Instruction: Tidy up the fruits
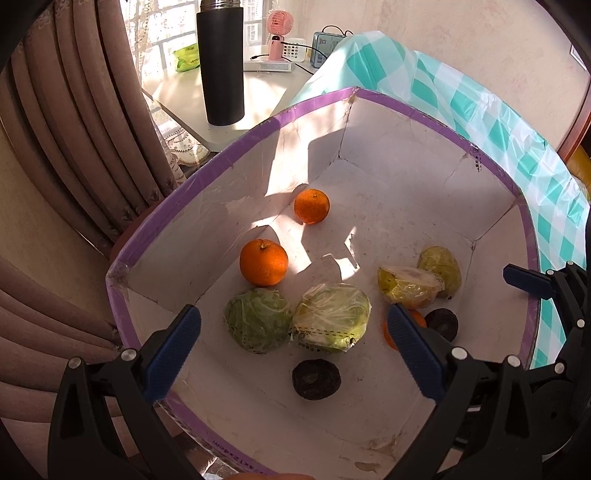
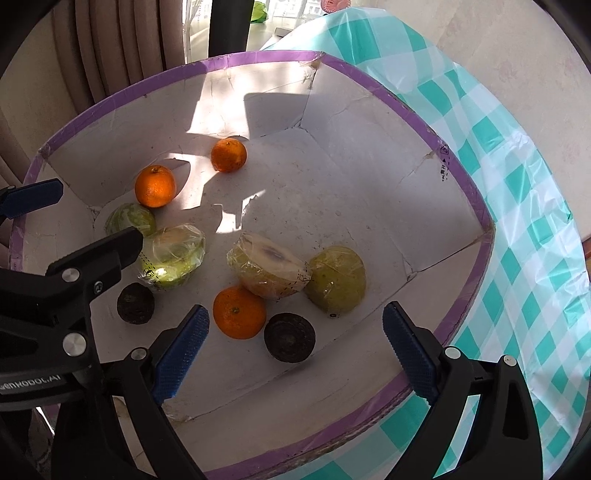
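Both grippers hang over a white box (image 2: 369,177) with purple-taped rim, nothing held. Left gripper (image 1: 295,343): jaws spread wide, empty, above the near left part of the box. Right gripper (image 2: 295,350): jaws spread wide too, empty, over the near right part.

All fruit is loose on the box floor:
- far orange (image 2: 228,154) near the far wall, partly in a sun patch
- left orange (image 2: 155,185) near the left wall
- near orange (image 2: 239,312) just by the right gripper's left jaw
- two green wrapped halves on the left, touching: left green half (image 1: 257,319), right green half (image 1: 331,317)
- two yellowish wrapped halves on the right, touching: cut yellow half (image 2: 267,270), yellow-green half (image 2: 338,280)
- two dark round fruits near: left dark fruit (image 2: 135,303), right dark fruit (image 2: 289,336)

Box sits on a teal checked cloth (image 2: 517,229). Far off on a desk (image 1: 258,96): black flask (image 1: 220,62), pink fan (image 1: 279,33).
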Demonstrator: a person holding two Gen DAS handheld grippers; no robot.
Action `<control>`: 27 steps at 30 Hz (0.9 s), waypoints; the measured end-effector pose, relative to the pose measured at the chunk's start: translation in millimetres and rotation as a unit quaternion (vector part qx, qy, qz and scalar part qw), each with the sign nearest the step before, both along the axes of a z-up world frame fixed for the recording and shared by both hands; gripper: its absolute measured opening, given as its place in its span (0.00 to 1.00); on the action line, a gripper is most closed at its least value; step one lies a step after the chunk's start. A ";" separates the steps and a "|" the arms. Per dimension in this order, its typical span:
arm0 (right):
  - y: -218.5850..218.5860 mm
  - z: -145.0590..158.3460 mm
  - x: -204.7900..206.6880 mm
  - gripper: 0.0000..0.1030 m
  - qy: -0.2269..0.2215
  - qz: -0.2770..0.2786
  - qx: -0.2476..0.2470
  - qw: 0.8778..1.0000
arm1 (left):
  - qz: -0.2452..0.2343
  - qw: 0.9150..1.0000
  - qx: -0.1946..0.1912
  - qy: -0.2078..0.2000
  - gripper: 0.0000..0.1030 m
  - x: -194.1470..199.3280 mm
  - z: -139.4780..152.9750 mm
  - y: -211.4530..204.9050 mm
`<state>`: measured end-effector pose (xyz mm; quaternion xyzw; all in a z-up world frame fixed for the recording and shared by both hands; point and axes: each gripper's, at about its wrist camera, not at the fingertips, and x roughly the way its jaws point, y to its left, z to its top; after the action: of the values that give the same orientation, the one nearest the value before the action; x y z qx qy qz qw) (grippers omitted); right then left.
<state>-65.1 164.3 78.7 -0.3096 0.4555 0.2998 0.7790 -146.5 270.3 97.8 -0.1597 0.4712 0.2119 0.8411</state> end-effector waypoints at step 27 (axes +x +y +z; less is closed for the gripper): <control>-0.2 -1.3 -0.6 0.91 0.000 0.002 0.007 1.000 | -0.002 1.000 0.004 0.002 0.98 0.2 -0.5 0.1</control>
<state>-65.7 164.1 77.4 -0.3051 0.4528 0.3045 0.7805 -146.3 270.4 97.3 -0.1554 0.4726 0.2124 0.8410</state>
